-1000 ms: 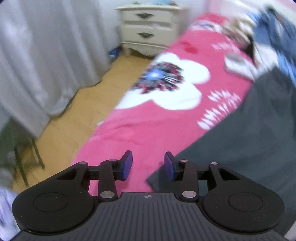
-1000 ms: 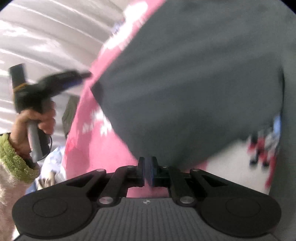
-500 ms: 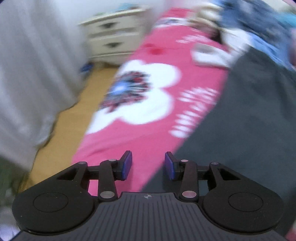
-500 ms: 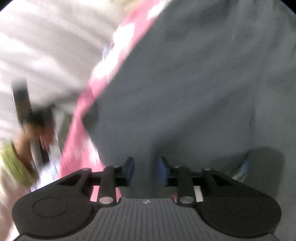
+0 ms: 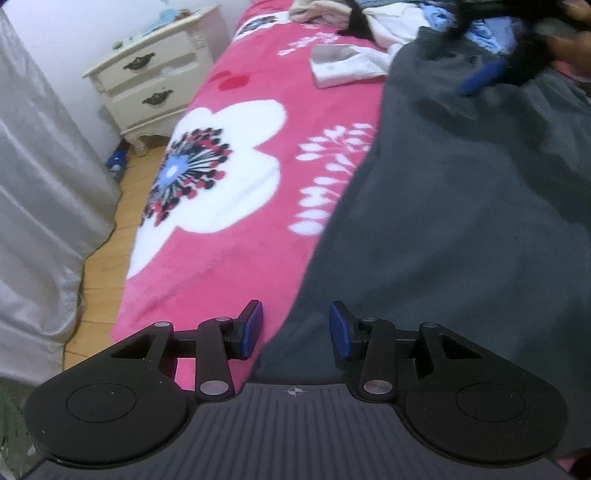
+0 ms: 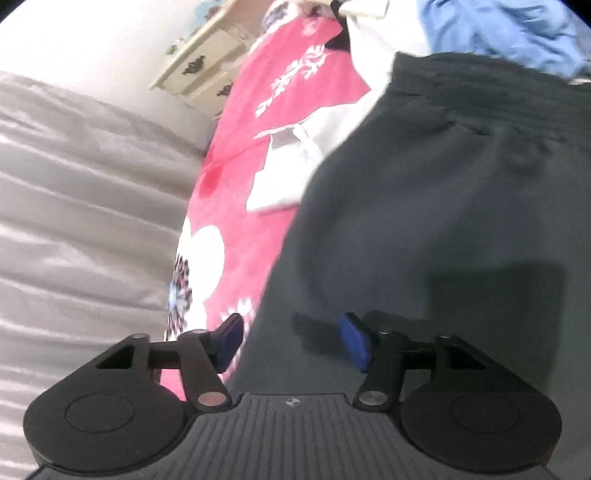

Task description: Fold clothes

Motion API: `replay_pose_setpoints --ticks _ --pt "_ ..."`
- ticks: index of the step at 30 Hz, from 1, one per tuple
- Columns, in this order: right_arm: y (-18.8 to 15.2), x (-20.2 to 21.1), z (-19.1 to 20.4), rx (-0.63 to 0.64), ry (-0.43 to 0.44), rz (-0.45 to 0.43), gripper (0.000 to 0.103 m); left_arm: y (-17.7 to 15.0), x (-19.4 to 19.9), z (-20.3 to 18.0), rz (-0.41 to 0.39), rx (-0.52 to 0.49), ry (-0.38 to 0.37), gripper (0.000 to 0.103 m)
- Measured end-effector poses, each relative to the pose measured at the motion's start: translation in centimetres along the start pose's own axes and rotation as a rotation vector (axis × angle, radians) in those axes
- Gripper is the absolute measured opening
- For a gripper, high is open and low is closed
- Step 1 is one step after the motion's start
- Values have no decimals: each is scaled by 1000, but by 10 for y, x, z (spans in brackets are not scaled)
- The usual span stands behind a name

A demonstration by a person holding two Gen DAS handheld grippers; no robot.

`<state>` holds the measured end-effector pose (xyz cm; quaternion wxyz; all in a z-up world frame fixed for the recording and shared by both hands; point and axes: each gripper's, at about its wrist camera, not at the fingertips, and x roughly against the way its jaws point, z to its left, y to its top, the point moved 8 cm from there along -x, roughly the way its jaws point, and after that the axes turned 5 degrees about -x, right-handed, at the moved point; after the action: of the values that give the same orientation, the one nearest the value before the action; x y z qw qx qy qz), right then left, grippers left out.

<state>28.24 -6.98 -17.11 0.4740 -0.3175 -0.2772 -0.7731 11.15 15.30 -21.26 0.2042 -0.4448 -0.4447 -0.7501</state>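
Taking the dark grey garment [image 5: 461, 229] as the landmark, nearest is its lower corner: the left gripper [image 5: 295, 328] hovers with its blue-padded fingers [image 5: 251, 328] spread, one over the pink bedcover [image 5: 236, 254] and the other over the grey cloth, the garment's edge running between them. That spread is the same as a second ago, though the view has swung so the edge now sits squarely in the gap.

The real change is on the right. A second ago the right gripper [image 6: 291, 341] was pressed together on the grey cloth; half a second ago it had begun to part, and now its fingers [image 6: 354, 341] stand wide apart with nothing between them, low over the garment and casting a shadow on it. The cloth has been let go.

The garment lies spread flat on the bed, its gathered waistband [image 6: 480, 85] at the far end. My reading is that it was just laid out or that one fold was just set down; the pictures don't settle which.

Beyond the waistband lie a folded white piece [image 5: 347, 64] just beside the garment's far-left edge, then a heap of blue and white clothes [image 6: 498, 26], and a cream nightstand [image 5: 155, 81] well off to the left.
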Motion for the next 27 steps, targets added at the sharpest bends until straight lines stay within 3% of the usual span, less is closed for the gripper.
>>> replay_pose_setpoints --ticks 2,3,6,15,17,18,19,21,27 --pt "9 -22 8 -10 -31 -1 65 -2 0 0 -8 26 -15 39" --pt "14 -28 10 -10 -44 -7 65 -3 1 0 -12 39 -23 34" --pt "27 -45 16 -22 -66 -19 66 -4 4 -5 -29 69 -28 3" --pt "31 -61 -4 -4 -133 43 65 16 94 -90 -273 114 -232 0" --pt "29 -57 -7 28 -152 43 58 22 114 -110 -321 127 -281 0" --pt "28 -55 -8 43 -161 44 45 25 124 -122 -341 136 -309 0" --pt "27 -53 -10 59 -170 44 24 28 131 -132 -352 147 -341 0" --pt "25 -47 -13 89 -184 43 9 35 142 -148 -375 164 -383 0" --pt "24 22 -29 177 -113 -20 5 56 171 -183 -424 241 -510 0"
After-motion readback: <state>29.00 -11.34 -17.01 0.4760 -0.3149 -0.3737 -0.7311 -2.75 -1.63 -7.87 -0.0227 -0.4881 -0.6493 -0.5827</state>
